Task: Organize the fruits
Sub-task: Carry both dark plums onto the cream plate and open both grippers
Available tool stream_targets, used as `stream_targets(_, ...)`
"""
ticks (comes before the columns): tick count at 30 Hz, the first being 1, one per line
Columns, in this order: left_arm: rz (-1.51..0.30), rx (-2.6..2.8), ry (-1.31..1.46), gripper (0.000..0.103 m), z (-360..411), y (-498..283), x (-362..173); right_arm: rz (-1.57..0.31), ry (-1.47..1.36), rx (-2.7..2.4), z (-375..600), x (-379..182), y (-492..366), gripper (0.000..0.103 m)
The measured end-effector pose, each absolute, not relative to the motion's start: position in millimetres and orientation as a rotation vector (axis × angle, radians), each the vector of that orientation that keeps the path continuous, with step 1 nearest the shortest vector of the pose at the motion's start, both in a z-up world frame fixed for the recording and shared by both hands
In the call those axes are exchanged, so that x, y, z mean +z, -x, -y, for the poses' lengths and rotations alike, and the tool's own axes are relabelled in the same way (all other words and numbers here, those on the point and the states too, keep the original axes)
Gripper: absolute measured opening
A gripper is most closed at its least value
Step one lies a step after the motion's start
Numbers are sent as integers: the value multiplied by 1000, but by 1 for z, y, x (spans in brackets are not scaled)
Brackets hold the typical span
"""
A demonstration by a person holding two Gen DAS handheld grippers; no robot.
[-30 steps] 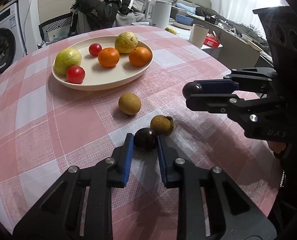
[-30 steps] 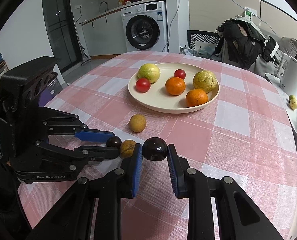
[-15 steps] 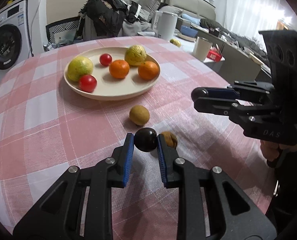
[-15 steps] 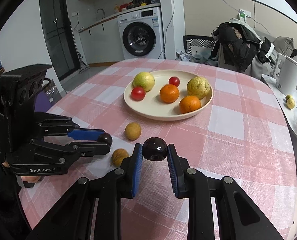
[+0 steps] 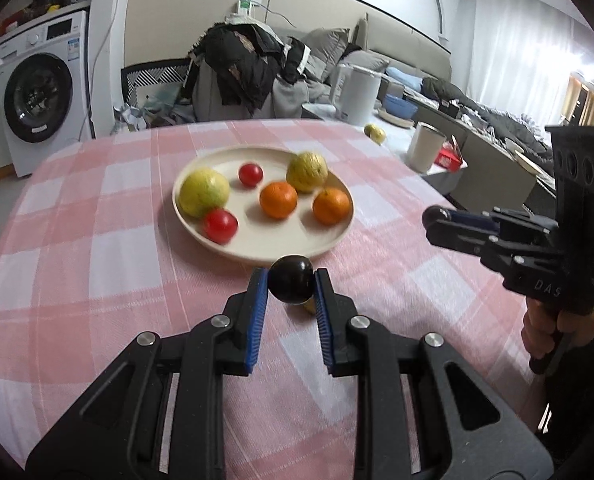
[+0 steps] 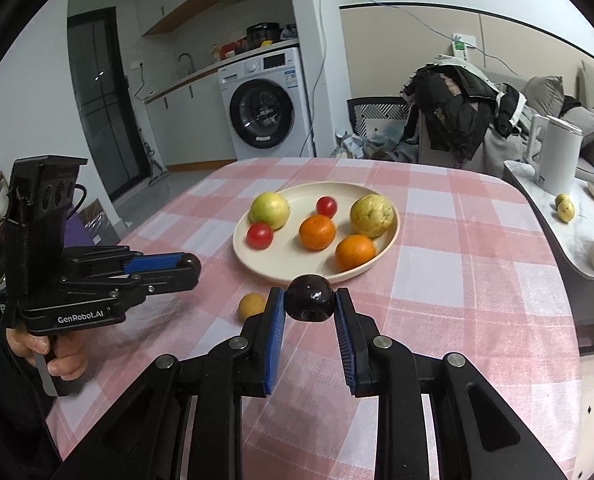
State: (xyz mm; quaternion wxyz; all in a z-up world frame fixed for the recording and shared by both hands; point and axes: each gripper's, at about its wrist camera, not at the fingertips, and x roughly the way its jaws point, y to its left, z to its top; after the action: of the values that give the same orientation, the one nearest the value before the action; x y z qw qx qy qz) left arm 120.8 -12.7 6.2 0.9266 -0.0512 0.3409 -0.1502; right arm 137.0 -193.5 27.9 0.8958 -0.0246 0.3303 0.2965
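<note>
Left claw (image 5: pixel 288 292) and right claw (image 6: pixel 309 306) each clench a dark plum (image 5: pixel 290 279) across its middle; smooth, light, bruisable skin, so likely slippery.

White lettering "GenRobot.AI" stands on the black side of the left tongs (image 6: pixel 191 270), read in the right wrist view. In the left wrist view the letters "DAS" show on the black body of the right tongs (image 5: pixel 431 220), cut off by the hand below. The washing machine (image 6: pixel 265 104) carries labels too small to read.
</note>
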Motion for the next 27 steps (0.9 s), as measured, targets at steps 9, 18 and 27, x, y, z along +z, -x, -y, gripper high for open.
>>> stream_targets(9, -650, -270, 104, 20, 12, -144, 24, -688, 51, 600, 187, 32, -160, 26)
stream_targets(18, -649, -237, 101, 20, 13, -169, 20, -693, 46, 595, 179, 30, -179, 26)
stream_targets(27, -659, -209, 93, 20, 15, -189, 12, -694, 56, 594, 165, 30, -196, 26)
